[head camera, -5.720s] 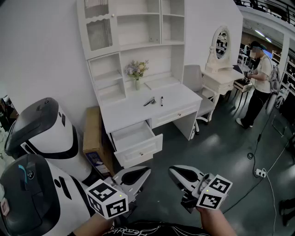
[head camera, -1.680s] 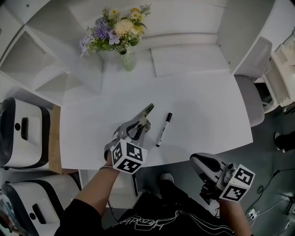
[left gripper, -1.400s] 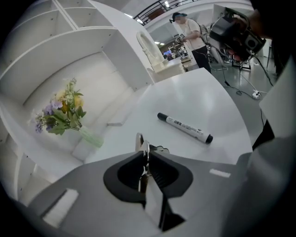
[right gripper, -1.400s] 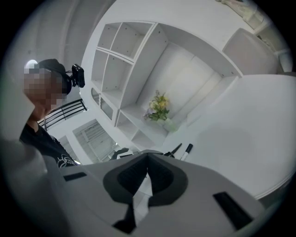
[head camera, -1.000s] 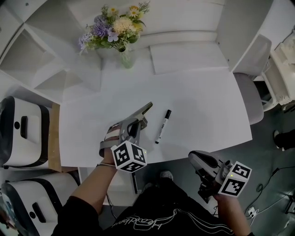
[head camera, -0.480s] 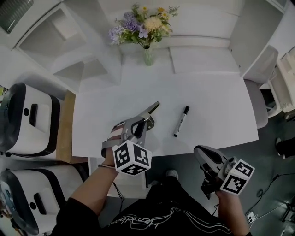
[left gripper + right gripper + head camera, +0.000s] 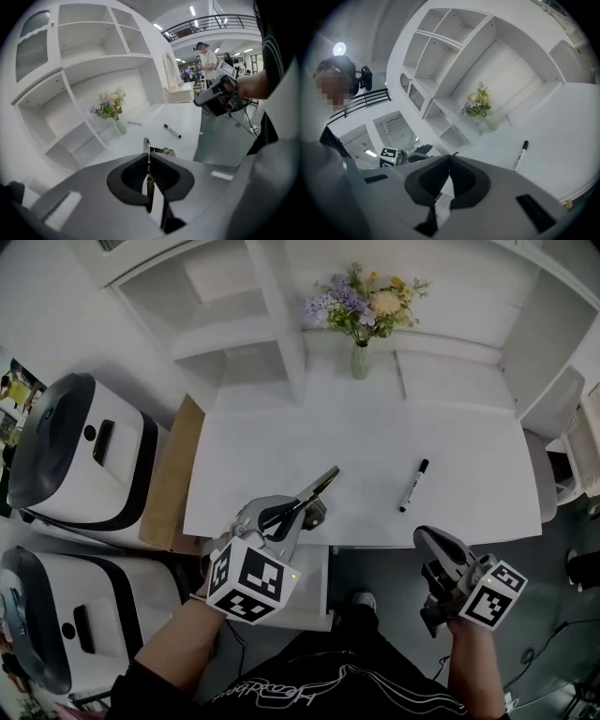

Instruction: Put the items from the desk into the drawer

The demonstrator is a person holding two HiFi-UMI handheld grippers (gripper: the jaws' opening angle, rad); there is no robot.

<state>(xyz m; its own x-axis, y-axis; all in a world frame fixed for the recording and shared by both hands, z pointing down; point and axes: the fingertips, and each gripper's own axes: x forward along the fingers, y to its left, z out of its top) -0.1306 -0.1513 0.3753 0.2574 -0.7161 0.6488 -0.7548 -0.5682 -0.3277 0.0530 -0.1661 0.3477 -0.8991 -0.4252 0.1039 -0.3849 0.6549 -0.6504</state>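
My left gripper [image 7: 292, 514] is shut on a grey metal pliers-like tool [image 7: 323, 482], held above the front edge of the white desk [image 7: 281, 437]. In the left gripper view the tool's thin metal [image 7: 147, 149] stands up between the closed pads. The open white drawer [image 7: 314, 587] lies just below that hand. Right of the tool, a black-and-white marker [image 7: 412, 486] rests on the desk; the right gripper view has the marker [image 7: 520, 156] too. My right gripper [image 7: 428, 538] hovers in front of the desk edge, below the marker, shut with nothing in it.
A vase of flowers [image 7: 361, 310] stands at the back of the desk under white shelves [image 7: 234, 296]. Two white-and-black machines [image 7: 80, 451] and a cardboard box [image 7: 169, 488] stand on the left. A chair [image 7: 562, 395] is at the right.
The left gripper has lifted the tool and carried it back from the desk's middle to its front edge. The right gripper has shifted a little. The marker has not moved.
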